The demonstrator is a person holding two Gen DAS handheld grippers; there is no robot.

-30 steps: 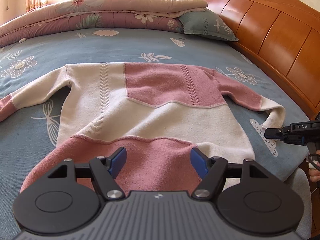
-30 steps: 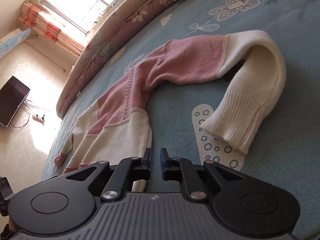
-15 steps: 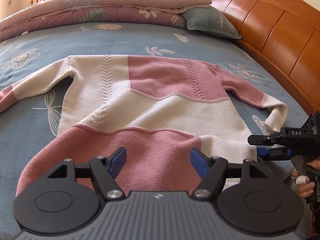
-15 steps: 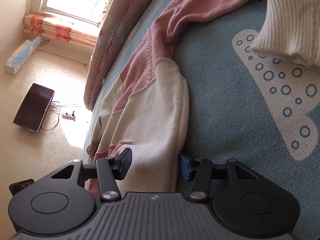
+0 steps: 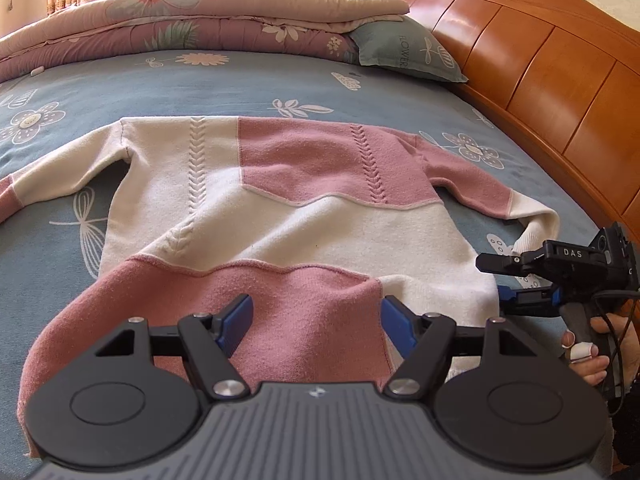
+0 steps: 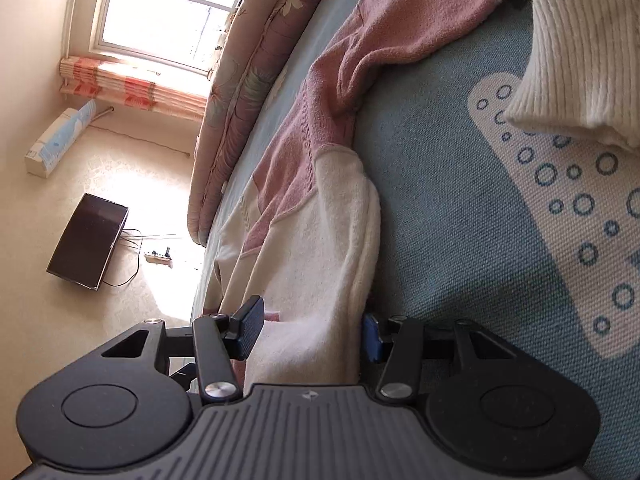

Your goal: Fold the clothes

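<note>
I have the pink-and-cream sweater (image 5: pixel 280 216) spread flat on the blue floral bedsheet (image 5: pixel 120 76), hem toward me and filling the middle of the left wrist frame, so both claws can take the hem edge together for the first fold. My left claw (image 5: pixel 316 316) hangs at the bottom centre with its jaws wide, straddling the pink hem panel without pressing it, waiting for its partner. My right claw (image 6: pixel 312 330) sits at the sweater's cream hem corner, lower middle of its own frame; its jaws have just been opening, the cream knit lies between them, and the pads (image 6: pixel 250 330) stand clear of it, so nothing is gripped yet. I judge it is lined up edge-on to bite that corner. The cream cuff (image 6: pixel 576 64), upper right there, lies curled apart from the body and will need tucking in. The wooden headboard (image 5: pixel 540 80) runs down the right
</note>
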